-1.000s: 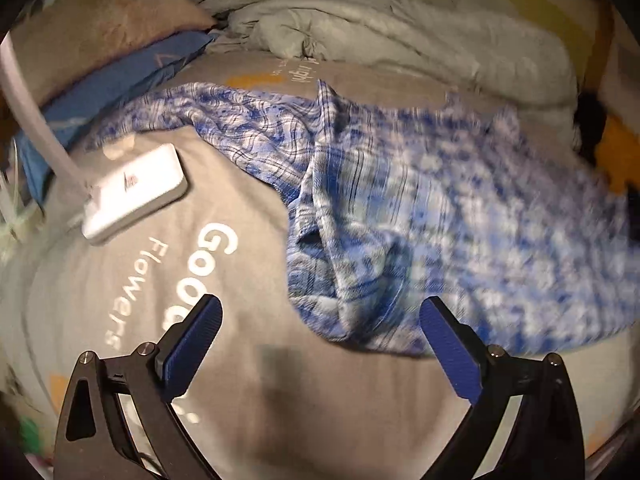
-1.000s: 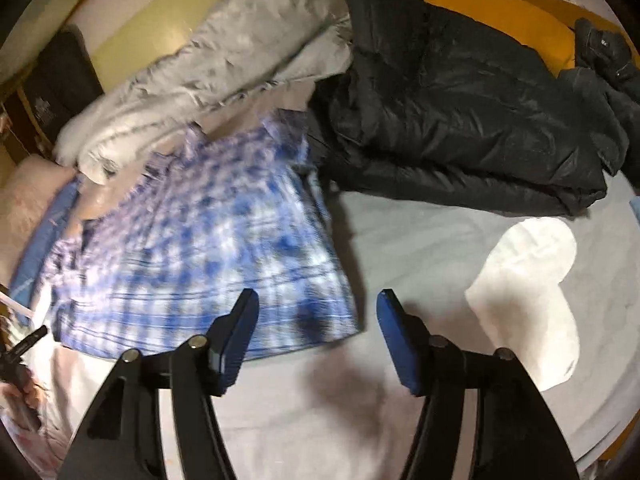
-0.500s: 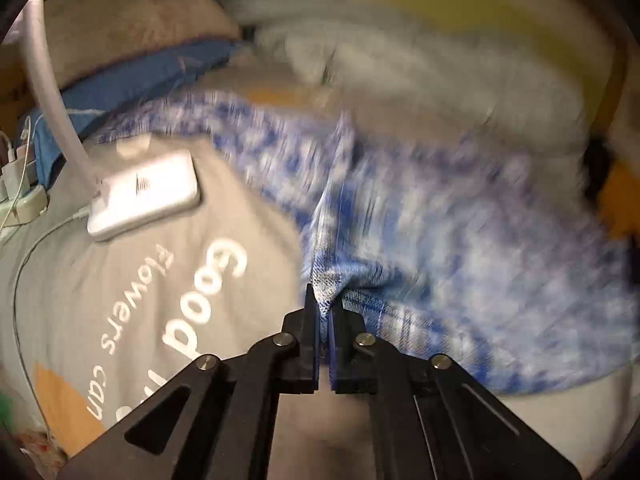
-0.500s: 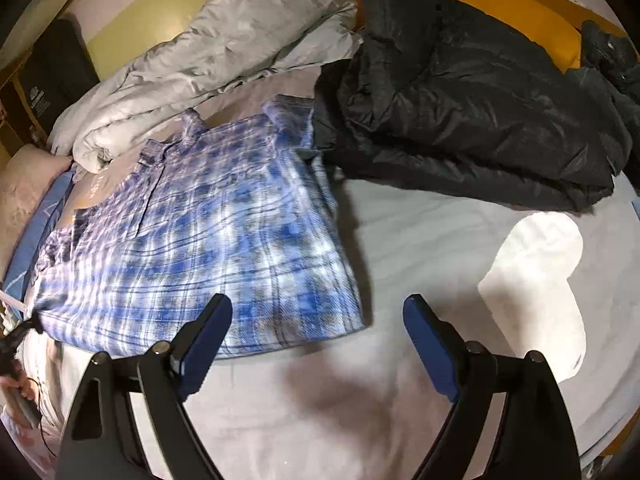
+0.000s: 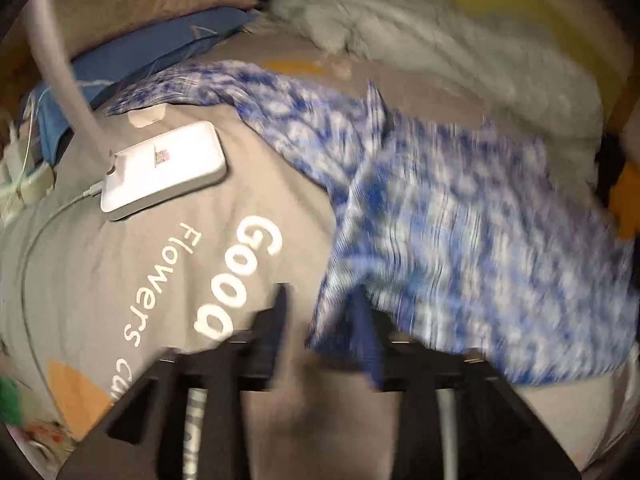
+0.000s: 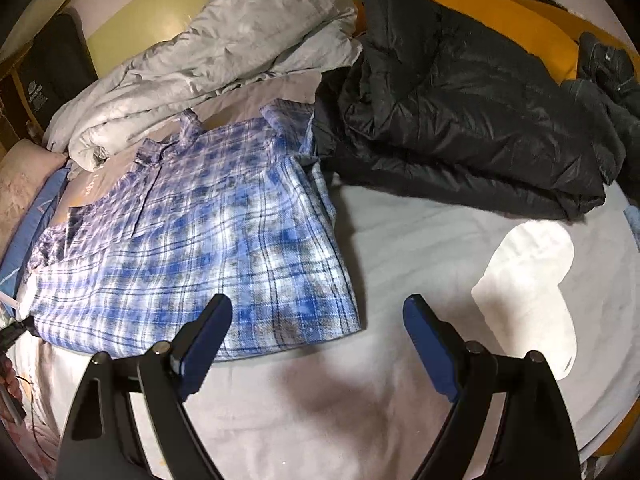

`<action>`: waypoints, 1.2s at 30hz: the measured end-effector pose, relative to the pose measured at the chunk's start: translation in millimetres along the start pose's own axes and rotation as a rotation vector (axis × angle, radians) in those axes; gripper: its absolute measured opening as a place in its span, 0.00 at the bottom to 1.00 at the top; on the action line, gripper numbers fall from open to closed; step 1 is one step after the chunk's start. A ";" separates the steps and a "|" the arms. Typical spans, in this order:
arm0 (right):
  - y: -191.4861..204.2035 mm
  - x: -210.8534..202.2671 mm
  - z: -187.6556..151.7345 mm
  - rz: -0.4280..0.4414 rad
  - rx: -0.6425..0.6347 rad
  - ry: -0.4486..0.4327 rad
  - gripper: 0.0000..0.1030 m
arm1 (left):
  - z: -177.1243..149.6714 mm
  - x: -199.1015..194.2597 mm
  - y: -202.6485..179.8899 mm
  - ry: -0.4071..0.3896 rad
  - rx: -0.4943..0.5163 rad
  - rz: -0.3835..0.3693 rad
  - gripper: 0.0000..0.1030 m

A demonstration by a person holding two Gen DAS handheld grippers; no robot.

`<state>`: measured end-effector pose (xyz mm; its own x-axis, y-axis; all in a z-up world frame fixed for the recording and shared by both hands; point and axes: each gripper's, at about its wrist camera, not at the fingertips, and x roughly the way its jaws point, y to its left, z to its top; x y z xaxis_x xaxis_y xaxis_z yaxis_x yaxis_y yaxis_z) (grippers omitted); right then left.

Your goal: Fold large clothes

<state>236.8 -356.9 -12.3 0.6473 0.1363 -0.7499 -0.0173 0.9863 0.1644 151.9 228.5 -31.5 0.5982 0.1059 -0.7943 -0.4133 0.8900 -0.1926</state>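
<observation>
Blue-white plaid flannel shirt point(image 6: 192, 248) flat on bed. Left gripper point(image 5: 324, 320) jaws just opening, blurred, shirt edge between. Right gripper point(image 6: 318, 320) jaws wide apart, empty.

On the bed point(image 6: 400, 240) lies 1 blue plaid shirt point(image 6: 208, 248), 1 black puffer jacket point(image 6: 460, 120) and 1 crumpled grey duvet point(image 6: 224, 56). Further right sits 1 more dark garment point(image 6: 604, 76), and 1 white patch point(image 6: 532, 284) shows on the pale sheet. The left wrist view shows 1 white flat device point(image 5: 164, 168) with 1 thin cable point(image 5: 40, 240) plugged into it, 1 white curved tube point(image 5: 60, 60) and 1 blue pillow point(image 5: 152, 48). There are 2 grippers, the left gripper point(image 5: 324, 320) and the right gripper point(image 6: 320, 344), each with 2 blue-padded fingers.
</observation>
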 end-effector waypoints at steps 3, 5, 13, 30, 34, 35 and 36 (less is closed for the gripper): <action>2.0 5.0 -2.0 -0.010 -0.015 0.023 0.84 | 4.4 -7.8 7.7 -0.059 -0.031 0.009 0.49; 1.0 6.6 -2.7 -0.014 -0.015 0.028 0.84 | 5.3 -7.4 6.6 -0.056 -0.015 0.012 0.49; 12.3 -4.9 -7.5 -0.044 -0.073 -0.033 0.84 | -12.0 -10.6 -43.9 -0.028 0.178 -0.070 0.50; 126.5 19.2 -71.5 -0.092 -0.573 -0.031 0.93 | -64.4 -3.1 -123.6 0.007 0.558 -0.096 0.93; 140.1 31.4 -85.0 -0.160 -0.671 -0.030 0.93 | -77.7 10.3 -132.3 0.035 0.634 -0.041 0.97; 141.5 33.4 -86.9 -0.173 -0.684 -0.031 0.93 | -80.0 13.9 -133.6 0.040 0.643 -0.026 0.97; 142.1 35.6 -87.8 -0.186 -0.692 -0.032 0.93 | -80.8 16.6 -134.2 0.046 0.647 -0.020 0.97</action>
<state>190.4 -203.7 -71.9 0.7082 -0.0320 -0.7053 -0.3768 0.8276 -0.4160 161.8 75.0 -65.4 0.5657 0.0801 -0.8207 0.1031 0.9806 0.1668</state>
